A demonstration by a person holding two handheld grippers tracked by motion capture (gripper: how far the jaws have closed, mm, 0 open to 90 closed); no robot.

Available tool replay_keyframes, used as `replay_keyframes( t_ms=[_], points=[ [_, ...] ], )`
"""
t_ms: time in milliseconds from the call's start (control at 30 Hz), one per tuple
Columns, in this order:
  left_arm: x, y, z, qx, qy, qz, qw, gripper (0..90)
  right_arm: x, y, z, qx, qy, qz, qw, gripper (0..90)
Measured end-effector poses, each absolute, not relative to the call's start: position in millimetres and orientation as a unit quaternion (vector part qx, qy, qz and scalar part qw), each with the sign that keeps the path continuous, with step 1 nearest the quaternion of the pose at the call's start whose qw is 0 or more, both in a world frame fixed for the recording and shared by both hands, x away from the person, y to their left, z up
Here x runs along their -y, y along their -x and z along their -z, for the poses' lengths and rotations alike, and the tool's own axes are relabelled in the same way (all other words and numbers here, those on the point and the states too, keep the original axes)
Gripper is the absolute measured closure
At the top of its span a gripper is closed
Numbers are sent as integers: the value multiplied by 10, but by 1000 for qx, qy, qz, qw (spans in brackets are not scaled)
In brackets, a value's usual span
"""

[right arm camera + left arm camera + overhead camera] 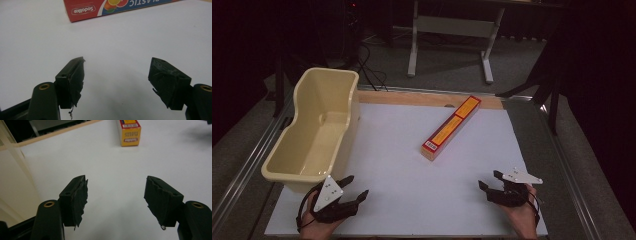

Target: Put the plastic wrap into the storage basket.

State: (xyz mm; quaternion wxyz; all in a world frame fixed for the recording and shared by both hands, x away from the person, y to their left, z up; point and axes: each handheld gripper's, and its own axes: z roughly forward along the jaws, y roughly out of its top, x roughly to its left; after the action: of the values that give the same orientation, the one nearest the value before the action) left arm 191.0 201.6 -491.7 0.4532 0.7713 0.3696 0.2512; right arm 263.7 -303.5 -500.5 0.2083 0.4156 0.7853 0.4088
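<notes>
The long red and yellow box (451, 128) lies flat on the white board (402, 200) a little right of the middle of the high view, running on a slant from lower left to upper right, its far end close to the strip of bare wood (402, 97) along the board's back edge. In my left gripper view its yellow end face (129, 135) sits at the top of the frame, slightly right of centre; in my right gripper view its red side with printed lettering (112, 7) crosses the top edge. My left gripper (352, 190) rests at the lower left of the high view, held in my left hand (319, 227), jaws spread wide with nothing but white board between them. Just above it, at the left of the frame, stands the cream plastic tub (297, 170), its near corner beside the gripper. My right gripper (488, 181) sits at the lower right, in my right hand (524, 220), likewise released and gripping nothing, well apart from the box.
</notes>
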Motion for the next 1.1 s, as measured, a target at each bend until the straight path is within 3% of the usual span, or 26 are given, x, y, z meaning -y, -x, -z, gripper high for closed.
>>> replay_keyframes(
  t_ms=[867, 1100],
  points=[
    [-1991, -1912, 4922, -365, -766, -257, 462, 340, 2916, -2625, 4896, -779, -414, -427, 196, 279],
    [-1999, -1906, 4918, -365, -763, -262, 465, 355, 2747, -2705, 4787, -796, -379, -434, 185, 367]
  ],
)
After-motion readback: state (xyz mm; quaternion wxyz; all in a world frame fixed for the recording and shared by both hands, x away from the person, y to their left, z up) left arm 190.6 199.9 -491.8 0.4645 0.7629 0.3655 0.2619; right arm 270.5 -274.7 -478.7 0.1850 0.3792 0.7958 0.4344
